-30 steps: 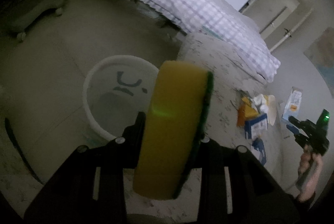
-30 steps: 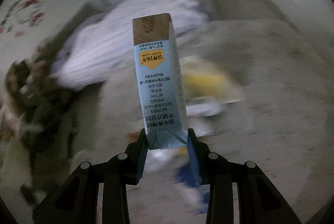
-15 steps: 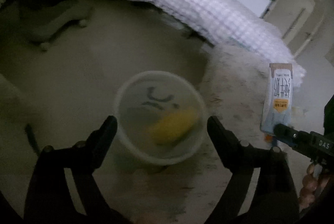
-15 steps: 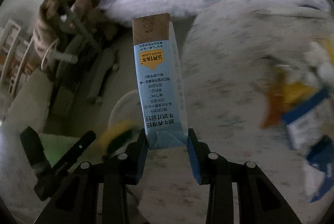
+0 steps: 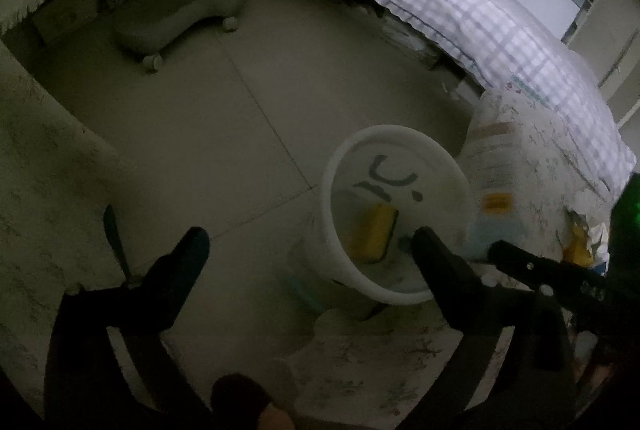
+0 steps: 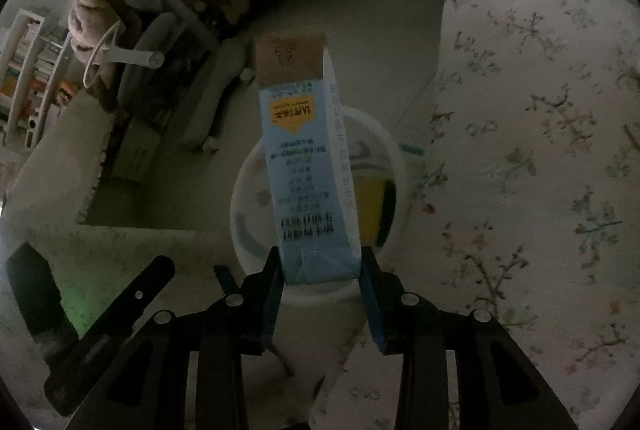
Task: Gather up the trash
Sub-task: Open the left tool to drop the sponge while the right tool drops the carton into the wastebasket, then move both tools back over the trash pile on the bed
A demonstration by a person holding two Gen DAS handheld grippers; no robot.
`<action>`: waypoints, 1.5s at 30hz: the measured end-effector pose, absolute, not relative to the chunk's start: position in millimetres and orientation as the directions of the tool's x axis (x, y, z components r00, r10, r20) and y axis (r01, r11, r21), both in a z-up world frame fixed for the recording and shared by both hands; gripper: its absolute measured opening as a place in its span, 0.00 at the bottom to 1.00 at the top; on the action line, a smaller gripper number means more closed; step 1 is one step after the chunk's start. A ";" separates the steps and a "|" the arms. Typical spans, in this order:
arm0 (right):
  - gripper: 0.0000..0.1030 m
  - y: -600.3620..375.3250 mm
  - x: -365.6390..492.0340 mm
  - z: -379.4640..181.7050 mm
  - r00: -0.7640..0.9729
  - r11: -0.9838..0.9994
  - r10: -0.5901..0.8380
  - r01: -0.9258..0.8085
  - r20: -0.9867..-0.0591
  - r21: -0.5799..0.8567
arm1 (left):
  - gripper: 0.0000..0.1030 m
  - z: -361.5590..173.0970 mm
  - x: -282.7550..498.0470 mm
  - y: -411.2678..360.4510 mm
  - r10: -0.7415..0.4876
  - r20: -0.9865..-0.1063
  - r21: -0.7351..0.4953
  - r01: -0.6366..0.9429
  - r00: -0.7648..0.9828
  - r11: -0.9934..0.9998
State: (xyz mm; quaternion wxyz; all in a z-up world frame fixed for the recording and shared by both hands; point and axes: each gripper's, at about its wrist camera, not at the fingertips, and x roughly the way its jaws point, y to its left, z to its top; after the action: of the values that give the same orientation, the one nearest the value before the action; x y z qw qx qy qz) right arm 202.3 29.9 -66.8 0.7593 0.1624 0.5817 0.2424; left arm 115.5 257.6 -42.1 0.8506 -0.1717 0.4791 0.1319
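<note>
My left gripper stands wide open and empty just left of the bin; its jaws have just been opening and nothing lies between them. The sponge already lies on the bin's floor.

My right gripper carries the carton right above the bin, its far end tipped toward the opening. Its jaws have just been opening. The carton is between them, yet a sliver of gap shows at the right pad, so I judge the grip is letting go, not pressing.

To do this step well, I keep the right gripper centred over the bin's mouth and let the jaws part fully so the carton drops clear. The carton is tall and light; if it slides off slantwise it may catch the rim and tip out onto the flowered cloth. I hold the left gripper aside, clear of the carton's fall.
</note>
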 end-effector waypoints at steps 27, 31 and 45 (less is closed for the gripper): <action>0.74 -80.7 138.9 12.1 0.504 0.953 0.280 -0.250 -0.817 0.172 | 0.99 -14.5 109.0 157.9 -0.074 -0.855 -0.186 -0.170 0.514 0.968; 0.74 -119.5 135.4 12.9 0.523 0.965 0.227 -0.234 -0.822 0.118 | 0.99 -14.2 111.4 140.5 -0.094 -0.856 -0.188 -0.137 0.508 0.973; 0.76 -233.6 135.1 23.1 0.547 0.993 0.114 -0.052 -0.830 0.102 | 0.99 -11.4 129.5 81.8 -0.158 -0.836 -0.217 -0.053 0.525 0.975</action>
State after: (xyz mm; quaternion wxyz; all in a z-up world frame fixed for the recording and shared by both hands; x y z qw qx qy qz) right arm 135.1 -233.6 23.1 0.8788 0.0328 0.4738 0.0473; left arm 129.5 81.8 -11.4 0.8664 -0.1084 0.4865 -0.0303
